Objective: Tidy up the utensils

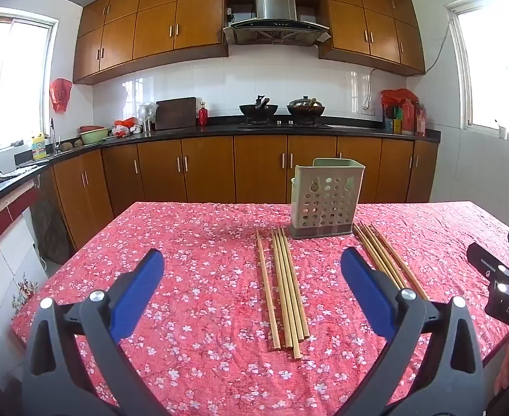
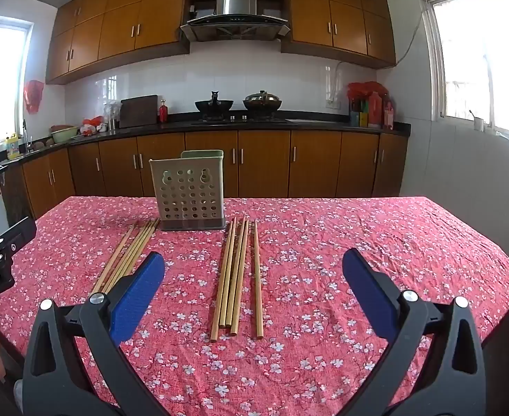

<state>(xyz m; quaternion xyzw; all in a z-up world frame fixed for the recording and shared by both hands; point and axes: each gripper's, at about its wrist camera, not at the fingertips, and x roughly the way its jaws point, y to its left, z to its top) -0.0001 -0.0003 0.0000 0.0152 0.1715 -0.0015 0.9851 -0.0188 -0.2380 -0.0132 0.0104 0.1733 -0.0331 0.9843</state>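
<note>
Both jaws wide open and empty; light, stiff, roll-prone chopsticks (image 2: 235, 277) at twelve o'clock below holder (image 2: 188, 190), best pinched mid-shaft.

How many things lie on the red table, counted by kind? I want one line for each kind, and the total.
Chopsticks left of the holder: 5
Chopsticks right of the holder: 5
Perforated holder: 1
Total: 11
</note>
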